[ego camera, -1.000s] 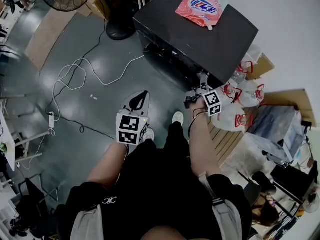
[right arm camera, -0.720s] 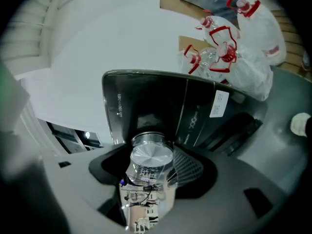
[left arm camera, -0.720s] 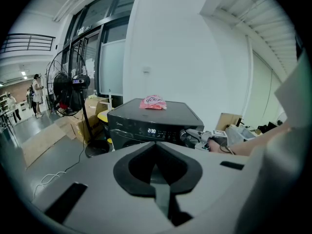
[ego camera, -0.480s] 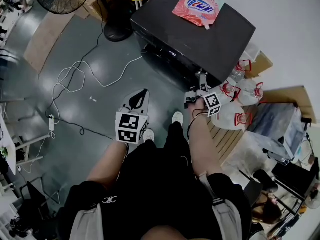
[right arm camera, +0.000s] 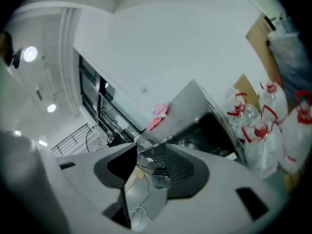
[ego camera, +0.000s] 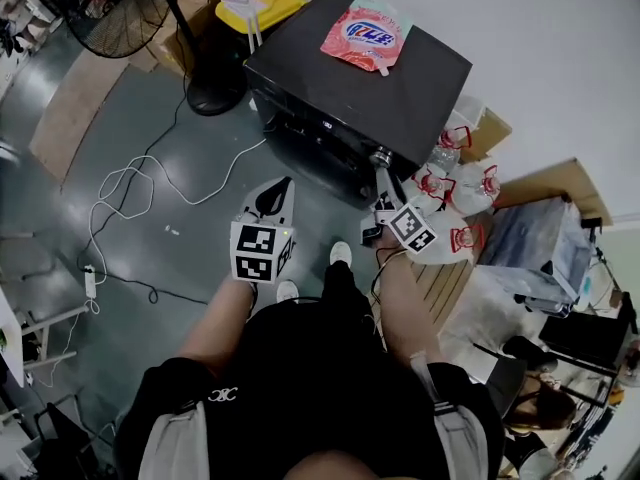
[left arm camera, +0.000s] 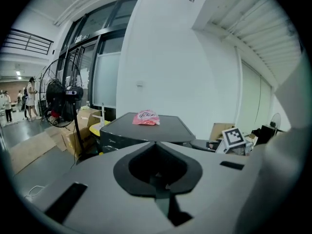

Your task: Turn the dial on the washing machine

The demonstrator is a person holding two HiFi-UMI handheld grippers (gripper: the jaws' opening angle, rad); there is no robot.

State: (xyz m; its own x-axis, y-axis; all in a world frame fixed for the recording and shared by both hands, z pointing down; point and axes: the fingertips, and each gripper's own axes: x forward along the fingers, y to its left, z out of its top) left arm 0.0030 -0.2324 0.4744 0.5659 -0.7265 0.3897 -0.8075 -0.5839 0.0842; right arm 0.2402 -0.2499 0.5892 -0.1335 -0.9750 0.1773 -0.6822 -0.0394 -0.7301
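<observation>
A black washing machine (ego camera: 400, 78) stands ahead of me with a pink detergent pouch (ego camera: 362, 33) on its lid. Its silver dial (ego camera: 381, 155) sits at the near right corner of the front panel. My right gripper (ego camera: 384, 180) reaches up to that dial. Its jaws are closing, and in the right gripper view a small round knob (right arm camera: 159, 181) lies in the gap between them, with the pads still apart from it. My left gripper (ego camera: 278, 193) hangs lower over the floor, shut and holding nothing. The left gripper view shows the machine (left arm camera: 146, 130) from a distance.
Clear jugs with red caps (ego camera: 455, 183) crowd the floor right of the machine, beside a wooden pallet (ego camera: 445, 278) and cardboard (ego camera: 560, 183). A standing fan (ego camera: 120, 13) and a yellow bin (ego camera: 258, 3) are at the left, and white cables (ego camera: 130, 183) trail across the grey floor.
My right gripper has risen from beside the jugs to the dial on the machine's front. The left gripper has stayed roughly in place.
</observation>
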